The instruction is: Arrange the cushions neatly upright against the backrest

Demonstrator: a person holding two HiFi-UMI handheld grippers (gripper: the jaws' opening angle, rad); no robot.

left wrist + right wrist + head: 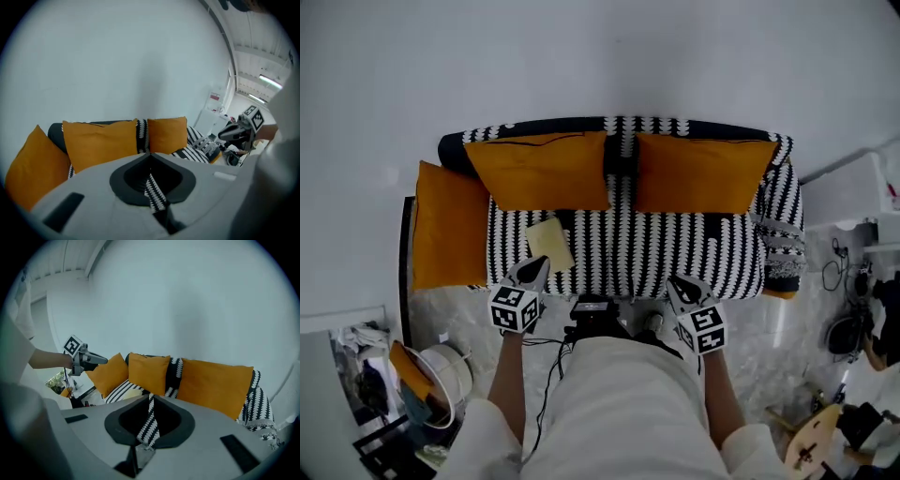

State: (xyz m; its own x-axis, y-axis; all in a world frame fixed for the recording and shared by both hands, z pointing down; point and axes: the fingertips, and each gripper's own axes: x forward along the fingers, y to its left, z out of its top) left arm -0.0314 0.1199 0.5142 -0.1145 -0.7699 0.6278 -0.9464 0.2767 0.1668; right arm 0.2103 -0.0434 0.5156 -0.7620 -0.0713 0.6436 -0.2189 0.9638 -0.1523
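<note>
Sofa (675, 253) with a black and white cover is the biggest thing in the head view. It fills the middle and reaches up to 12 o'clock, where its backrest (623, 127) meets a plain white wall (600, 56). Three orange cushions are on it. The right cushion (703, 175), at 2 o'clock, stands up and leans on the backrest. The left cushion (539, 171), at 11 o'clock, stands up and leans on the backrest too. A strip of the cover shows between these two. The side cushion (448, 225), at 9 o'clock, leans at the left end of the sofa, right beside the left cushion and turned a different way. A small flat pale yellow piece (549, 244) lies on the seat close to the middle, at 9 o'clock, just in front of the left cushion. What it is I cannot tell. The left gripper (532, 272), at 8 o'clock, is at the front edge of the seat with its tip next to the yellow piece. Its claw is pressed together and has nothing in it. The right gripper (682, 286), at 4 o'clock, is at the front edge too, well apart from the cushions. Its claw is also pressed together with nothing in it.
</note>
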